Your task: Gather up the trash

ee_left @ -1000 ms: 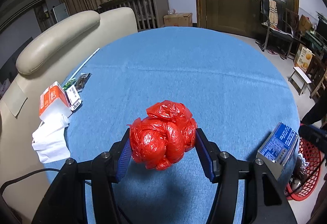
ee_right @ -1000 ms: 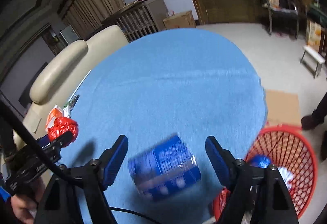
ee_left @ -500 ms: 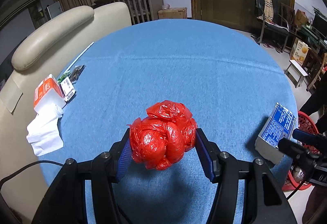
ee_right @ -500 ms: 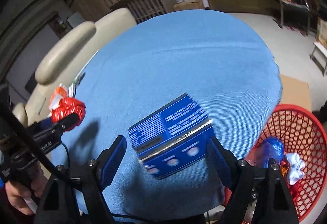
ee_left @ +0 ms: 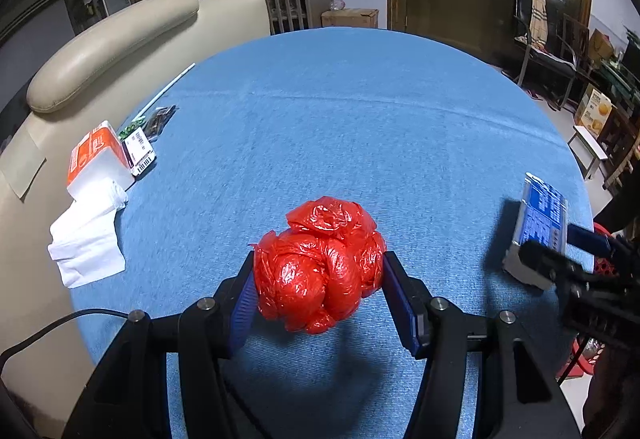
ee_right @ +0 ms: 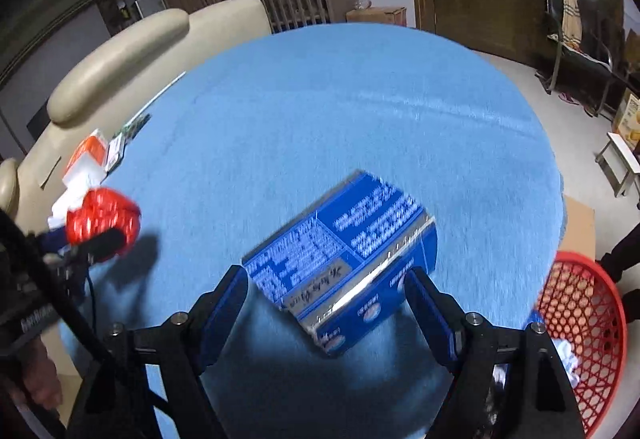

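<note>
**Trash collection at mid-course: two items gripped, several left on the counter**

The round blue counter (ee_left: 360, 127) carries most of what remains. To the right of the right gripper (ee_right: 326, 289), down on the floor, stands the red mesh basket (ee_right: 580, 323), which already contains some white crumpled material and other scraps; part of the task therefore appears done. Between the fingers of the right gripper sits the blue carton (ee_right: 340, 259), tilted, its ends meeting both pads, so the fingers appear to pinch it across its width. It is not yet over the basket. The fingers of the left gripper (ee_left: 320, 281) pinch the crumpled red plastic bag (ee_left: 320, 263) from both sides, above the counter surface and well apart from the basket.

Far left of the left fingers, at the counter's edge beside the beige sofa (ee_left: 120, 39), lie items judged still to be collected: an orange-and-white tissue pack (ee_left: 96, 159), white tissue (ee_left: 86, 239) draped from it, a small barcoded packet (ee_left: 140, 151), a dark wrapper (ee_left: 160, 119) and a thin white straw (ee_left: 168, 91).
</note>
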`<state>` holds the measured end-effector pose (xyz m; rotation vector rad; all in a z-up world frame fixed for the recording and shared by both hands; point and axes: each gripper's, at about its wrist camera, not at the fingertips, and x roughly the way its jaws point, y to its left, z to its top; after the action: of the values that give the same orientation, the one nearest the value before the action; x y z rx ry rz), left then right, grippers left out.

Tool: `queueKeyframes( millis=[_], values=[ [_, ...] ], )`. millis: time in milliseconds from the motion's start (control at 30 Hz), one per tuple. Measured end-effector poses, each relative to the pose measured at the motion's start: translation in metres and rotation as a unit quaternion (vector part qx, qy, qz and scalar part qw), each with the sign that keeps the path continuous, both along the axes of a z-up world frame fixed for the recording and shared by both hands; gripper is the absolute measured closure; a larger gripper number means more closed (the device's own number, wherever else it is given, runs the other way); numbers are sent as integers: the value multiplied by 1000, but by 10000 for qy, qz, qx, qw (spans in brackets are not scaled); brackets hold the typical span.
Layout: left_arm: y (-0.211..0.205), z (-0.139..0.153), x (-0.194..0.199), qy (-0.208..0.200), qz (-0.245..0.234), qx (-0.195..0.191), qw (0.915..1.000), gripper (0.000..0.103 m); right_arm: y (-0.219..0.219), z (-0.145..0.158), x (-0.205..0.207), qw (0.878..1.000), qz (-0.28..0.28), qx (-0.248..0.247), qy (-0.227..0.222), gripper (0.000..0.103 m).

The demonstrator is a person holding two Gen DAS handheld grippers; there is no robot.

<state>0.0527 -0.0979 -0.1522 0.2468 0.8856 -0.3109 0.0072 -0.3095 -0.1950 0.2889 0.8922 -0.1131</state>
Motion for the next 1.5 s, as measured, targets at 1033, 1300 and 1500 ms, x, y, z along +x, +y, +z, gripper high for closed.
queueKeyframes(
  millis=[1033,1300,1500],
  values=[
    [7,5,-6,-265,281,49,9992,42,20,-2,50,9973,-221,73,699,44],
    [6,8,-7,-319,289,54,9991,42,43,49,15,9983,310,-379,-308,44],
    [6,18,-10,-487,271,50,9984,42,49,73,-3,9957,410,-496,-673,44]
  ],
)
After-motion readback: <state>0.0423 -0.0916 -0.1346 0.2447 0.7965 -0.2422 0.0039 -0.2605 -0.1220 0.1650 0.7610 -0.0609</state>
